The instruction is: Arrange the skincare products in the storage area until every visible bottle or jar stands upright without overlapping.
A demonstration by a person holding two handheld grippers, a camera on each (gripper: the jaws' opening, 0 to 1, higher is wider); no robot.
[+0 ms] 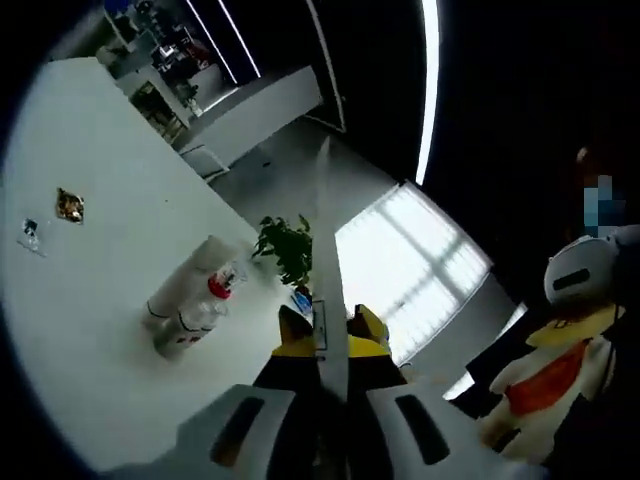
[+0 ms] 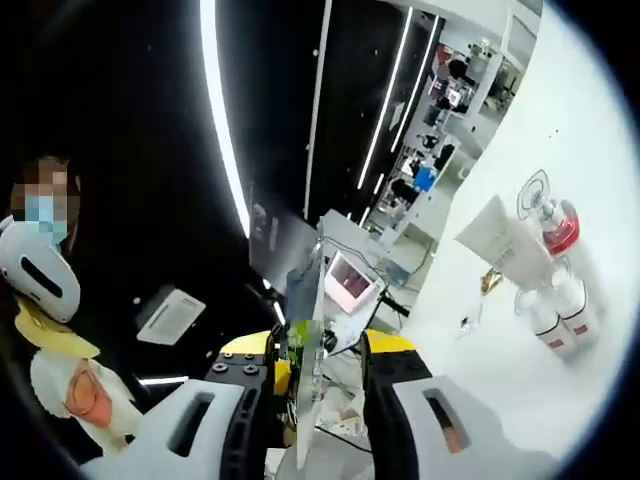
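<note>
Left gripper and right gripper both clamped on one thin clear panel — off the table. Skincare bottles clustered near table's edge — upright or not, can't tell.

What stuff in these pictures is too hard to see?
- Labels on the skincare bottles: too small and tilted in the left gripper view, also unreadable in the right gripper view.
- The small gold item on the white table: too small to name.
- What the thin clear panel between the left gripper jaws is: seen edge-on.
- Right gripper: the same kind of panel blurs the shelves behind.
</note>
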